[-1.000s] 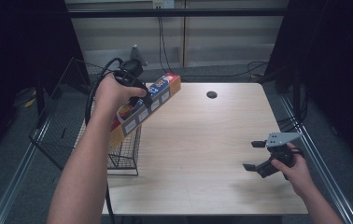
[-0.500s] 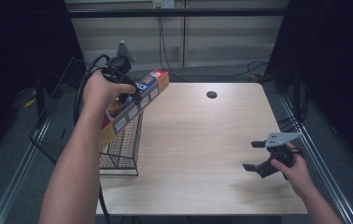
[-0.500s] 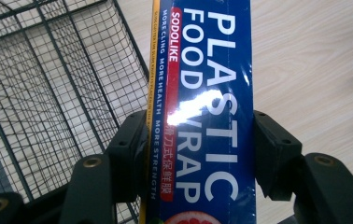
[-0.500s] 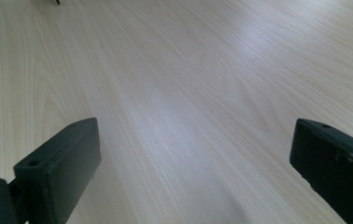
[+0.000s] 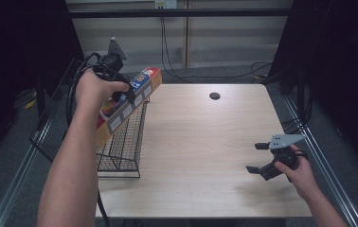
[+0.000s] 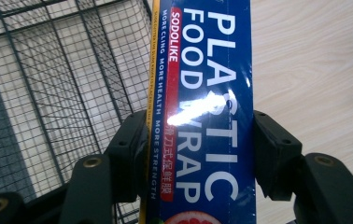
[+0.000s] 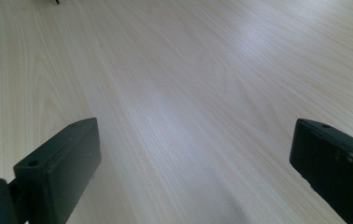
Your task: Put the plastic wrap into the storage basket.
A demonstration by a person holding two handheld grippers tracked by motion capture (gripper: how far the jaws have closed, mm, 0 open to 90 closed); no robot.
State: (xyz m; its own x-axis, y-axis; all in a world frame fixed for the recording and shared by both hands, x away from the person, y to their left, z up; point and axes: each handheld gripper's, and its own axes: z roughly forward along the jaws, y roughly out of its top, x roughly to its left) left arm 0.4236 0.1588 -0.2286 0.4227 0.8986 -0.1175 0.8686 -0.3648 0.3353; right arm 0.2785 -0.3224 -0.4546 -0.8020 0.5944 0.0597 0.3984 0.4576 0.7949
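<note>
While your left hand is raised over the table's left edge, its gripper has both jaws pressed against the long sides of a box of plastic food wrap, one jaw on each side. From the left gripper view, the box is blue with white lettering, a red strip and a yellow edge, and a glare patch lies across the print. From the high view, the box is held clear of the table, slanting with its far end higher and toward the table's middle, its near end lower and over the wire basket. The basket stands at the table's left edge; its mesh appears behind the box in the left gripper view, beside bare wood. Your right hand rests low near the table's right front corner, and its gripper has its jaws spread wide apart with nothing between them but pale wood. A dark round hole sits near the table's far edge, well apart from both grippers.
</note>
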